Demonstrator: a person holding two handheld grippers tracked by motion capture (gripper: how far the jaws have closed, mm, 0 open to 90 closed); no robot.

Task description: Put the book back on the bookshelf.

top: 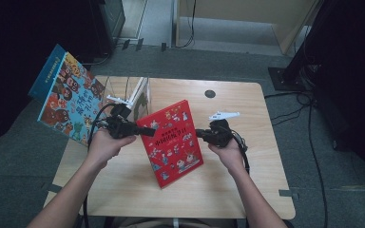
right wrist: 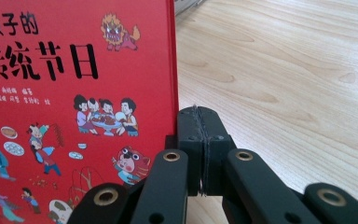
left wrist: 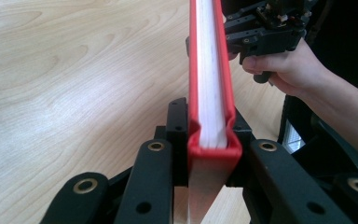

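A red picture book [top: 171, 142] stands tilted on the middle of the wooden table [top: 247, 166], front cover toward me. My left gripper [top: 145, 130] is shut on its left edge. In the left gripper view the red covers and white pages [left wrist: 211, 70] sit pinched between the two jaws [left wrist: 209, 126]. My right gripper [top: 200, 133] is at the book's right edge. In the right gripper view its pads [right wrist: 204, 140] are pressed together with nothing between them, just right of the cover [right wrist: 51, 116]. The right gripper [left wrist: 270, 32] and its hand also show beyond the book.
A large colourful picture book [top: 69, 97] with a blue spine stands tilted at the table's left edge. A wire book rack [top: 133, 92] stands at the back left. A black round cap [top: 210, 93] sits in the tabletop at the back. Cables lie on the floor to the right.
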